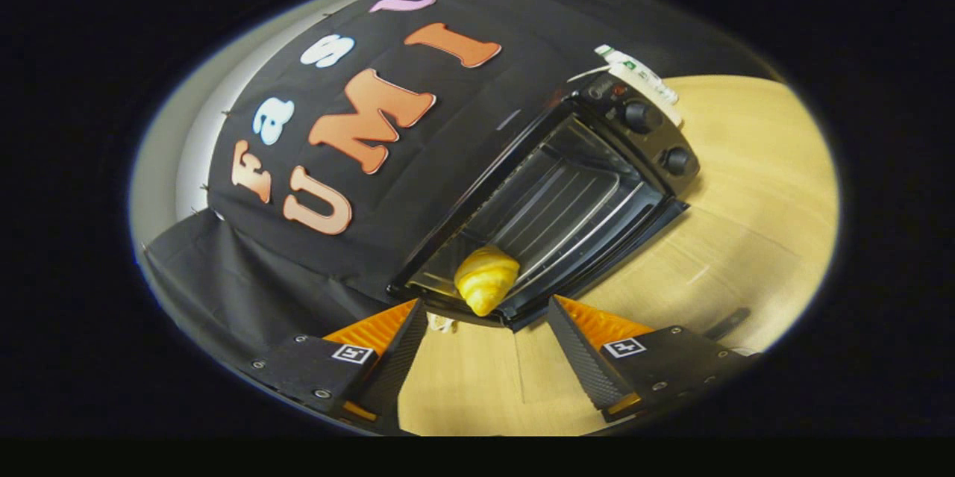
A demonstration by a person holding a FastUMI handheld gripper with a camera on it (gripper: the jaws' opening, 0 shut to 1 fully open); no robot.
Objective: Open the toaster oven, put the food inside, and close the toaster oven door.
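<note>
A black toaster oven [574, 186] stands on the wooden table against the booth's black cloth, with two knobs [660, 137] at its right end. Its wire rack shows through the front. I cannot tell whether the door is down or up. A yellow croissant [486, 277] lies at the oven's left front, over the lower edge of the front. My gripper [486, 319] is open, its fingertips [412, 316] just short of the croissant on either side, not touching it. Nothing is between the fingers.
A white object [640, 74] with green marks lies behind the oven's knob end. A bit of white cord [443, 325] shows by the left finger. Light wooden table [746, 223] stretches to the oven's right and under the fingers.
</note>
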